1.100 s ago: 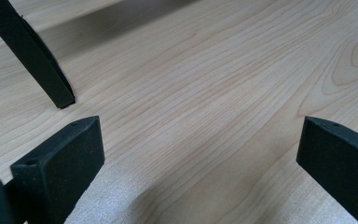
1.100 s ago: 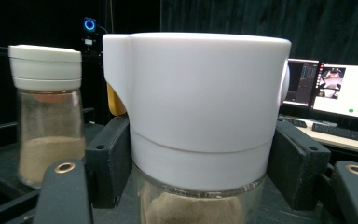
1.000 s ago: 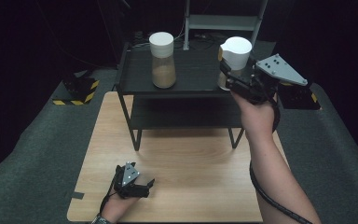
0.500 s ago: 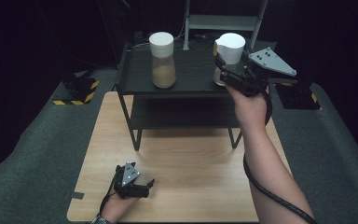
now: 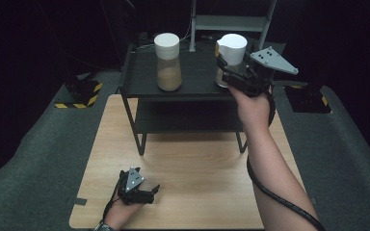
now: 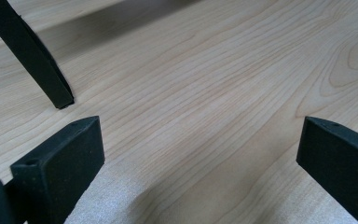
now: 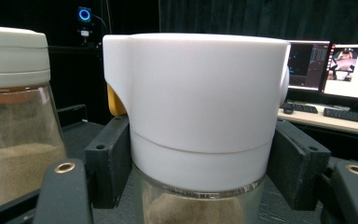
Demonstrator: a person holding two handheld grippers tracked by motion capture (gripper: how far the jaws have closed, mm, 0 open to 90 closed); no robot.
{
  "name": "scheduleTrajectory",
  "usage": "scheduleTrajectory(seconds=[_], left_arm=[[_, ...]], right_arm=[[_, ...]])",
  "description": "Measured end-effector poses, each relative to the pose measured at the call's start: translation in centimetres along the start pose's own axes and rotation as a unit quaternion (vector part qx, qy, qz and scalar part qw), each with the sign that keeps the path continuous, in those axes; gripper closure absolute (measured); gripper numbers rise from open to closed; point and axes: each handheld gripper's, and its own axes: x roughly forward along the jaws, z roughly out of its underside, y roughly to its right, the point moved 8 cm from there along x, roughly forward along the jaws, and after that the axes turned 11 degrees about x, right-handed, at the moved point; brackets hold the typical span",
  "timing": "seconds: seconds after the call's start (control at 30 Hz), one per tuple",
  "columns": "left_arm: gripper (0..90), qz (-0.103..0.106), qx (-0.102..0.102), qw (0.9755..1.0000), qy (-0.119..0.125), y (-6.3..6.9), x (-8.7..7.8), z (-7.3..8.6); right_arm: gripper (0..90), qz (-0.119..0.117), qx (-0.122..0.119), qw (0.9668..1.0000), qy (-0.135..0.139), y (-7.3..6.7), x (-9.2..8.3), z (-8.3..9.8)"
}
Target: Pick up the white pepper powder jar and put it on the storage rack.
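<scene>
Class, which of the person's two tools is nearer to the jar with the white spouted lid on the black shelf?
The right tool: its jaws flank the white-lidded jar on the black shelf. The left tool sits low on the wooden table, far from it.

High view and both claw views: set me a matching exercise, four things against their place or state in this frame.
Things:
1. left claw
2. right claw
3. jar with the plain round lid
4. jar with the spouted lid

Places or states:
A. stands free on the left part of the black shelf top
B. open, low over the wooden table, nothing between its jaws
C. on the right part of the shelf top, a jaw on each side of its lid
D. raised to the shelf, jaws around a white lid

Pairs: 1-B, 2-D, 3-A, 4-C
</scene>
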Motion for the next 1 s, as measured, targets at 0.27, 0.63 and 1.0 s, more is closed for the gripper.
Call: scheduleTrajectory(seconds=[0.27, 0.63, 1.0], left_arm=[[1.0, 0.001, 0.000, 1.0000, 0.000, 0.00, 0.01, 0.00], [1.0, 0.001, 0.000, 1.0000, 0.000, -0.02, 0.00, 0.01], [1.1, 0.002, -0.001, 1.0000, 0.000, -0.05, 0.01, 0.01]], right_arm=[[30.1, -0.001, 0.008, 1.0000, -0.002, 0.22, 0.21, 0.18], [29.7, -0.003, 0.006, 1.0000, 0.001, 0.34, 0.38, 0.29], [28.1, -0.002, 0.006, 1.0000, 0.004, 0.21, 0.24, 0.20]])
